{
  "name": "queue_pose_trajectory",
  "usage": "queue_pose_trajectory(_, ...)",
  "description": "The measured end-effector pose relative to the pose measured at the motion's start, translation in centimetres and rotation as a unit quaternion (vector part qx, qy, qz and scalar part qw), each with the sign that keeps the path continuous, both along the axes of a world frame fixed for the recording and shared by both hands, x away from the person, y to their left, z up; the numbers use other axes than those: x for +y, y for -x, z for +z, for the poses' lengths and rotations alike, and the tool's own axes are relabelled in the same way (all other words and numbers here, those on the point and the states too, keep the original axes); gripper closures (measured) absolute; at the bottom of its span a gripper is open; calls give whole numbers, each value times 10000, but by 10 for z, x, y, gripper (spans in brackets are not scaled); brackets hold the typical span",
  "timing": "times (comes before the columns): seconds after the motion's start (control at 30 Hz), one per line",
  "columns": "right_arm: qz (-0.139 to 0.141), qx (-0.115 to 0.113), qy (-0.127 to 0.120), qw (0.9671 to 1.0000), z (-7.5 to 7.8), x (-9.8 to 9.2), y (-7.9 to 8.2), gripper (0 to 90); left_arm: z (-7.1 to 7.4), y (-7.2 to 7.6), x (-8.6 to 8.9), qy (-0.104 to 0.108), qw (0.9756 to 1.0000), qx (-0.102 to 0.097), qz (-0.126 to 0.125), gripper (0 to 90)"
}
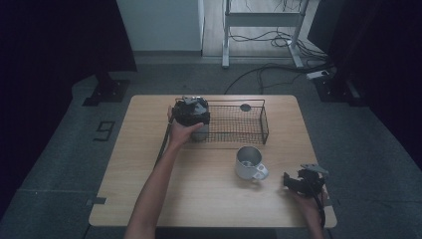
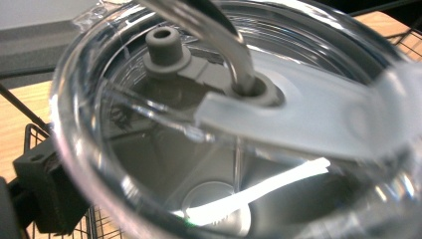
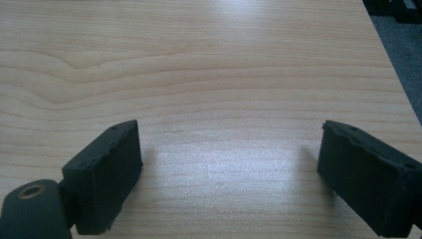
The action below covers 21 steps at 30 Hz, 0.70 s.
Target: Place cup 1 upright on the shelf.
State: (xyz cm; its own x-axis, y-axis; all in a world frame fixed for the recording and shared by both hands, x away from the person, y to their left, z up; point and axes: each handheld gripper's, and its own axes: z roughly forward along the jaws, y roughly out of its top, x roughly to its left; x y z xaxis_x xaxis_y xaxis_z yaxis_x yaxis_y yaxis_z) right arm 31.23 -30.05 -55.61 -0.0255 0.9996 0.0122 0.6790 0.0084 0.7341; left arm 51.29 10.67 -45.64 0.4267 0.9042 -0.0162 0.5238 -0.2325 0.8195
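Now the left gripper [image 1: 191, 113] is hovering, arm outstretched, jaws spread wide around a clear plastic lidded cup [image 2: 239, 124] at the black wire basket's [image 1: 249, 130] left end; the right gripper [image 1: 304, 181] is resting wide open, empty, near right.

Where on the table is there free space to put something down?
The table is bare along its left side, from the left forearm to the edge, and in front between the forearm and the metal mug. It is crowded at the back around the wire basket, and near the right gripper.
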Motion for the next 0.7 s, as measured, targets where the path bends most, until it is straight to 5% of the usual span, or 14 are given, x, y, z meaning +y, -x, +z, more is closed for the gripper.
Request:
queue_pose_trajectory(0.3, -2, -6, -5, 10000, 0, 0, 0, 99, 14, 17, 12, 204, 9995, -221, -55, 0)
queue_pose_trajectory(0.7, -9, 8, -7, 10000, 0, 0, -3, 99, 17, 28, 13, 78, 9994, -342, -7, 21)
